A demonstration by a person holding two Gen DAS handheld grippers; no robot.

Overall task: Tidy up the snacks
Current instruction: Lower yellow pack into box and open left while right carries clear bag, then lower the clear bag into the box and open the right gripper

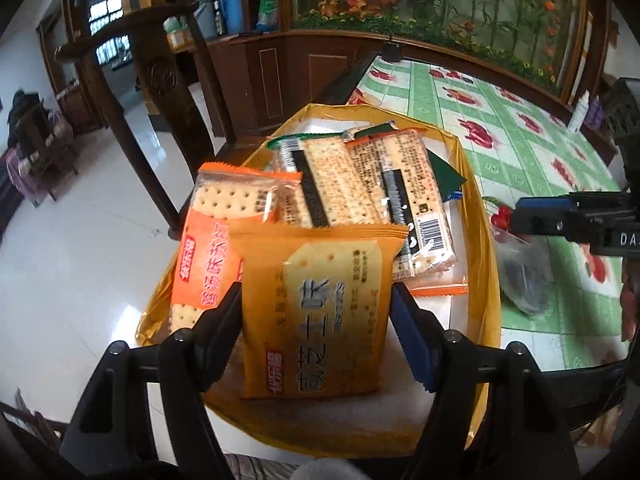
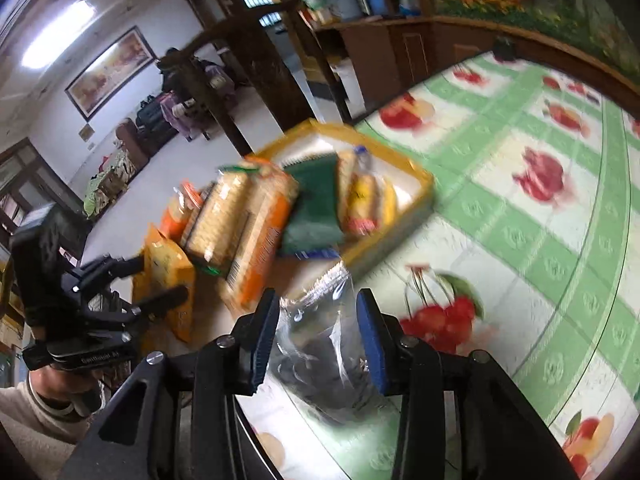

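A yellow cracker packet (image 1: pixel 320 320) stands upright at the near end of the yellow tray (image 1: pixel 484 240), and my left gripper (image 1: pixel 318 296) is shut on its two sides. Behind it in the tray lie an orange cracker packet (image 1: pixel 208 252) and two clear cracker packets (image 1: pixel 360 184). My right gripper (image 2: pixel 318 344) is shut on a clear bag of dark snacks (image 2: pixel 320 364), just above the tablecloth and right of the tray (image 2: pixel 424 184). In the right wrist view the left gripper (image 2: pixel 160 276) shows at the left with the yellow packet (image 2: pixel 168 256). A green packet (image 2: pixel 316 200) also lies in the tray.
The table carries a green-and-white checked cloth with fruit prints (image 2: pixel 520 220). A dark wooden chair (image 1: pixel 160 80) stands beyond the tray at the table's left edge. A white bottle (image 1: pixel 580 112) stands at the far right of the table.
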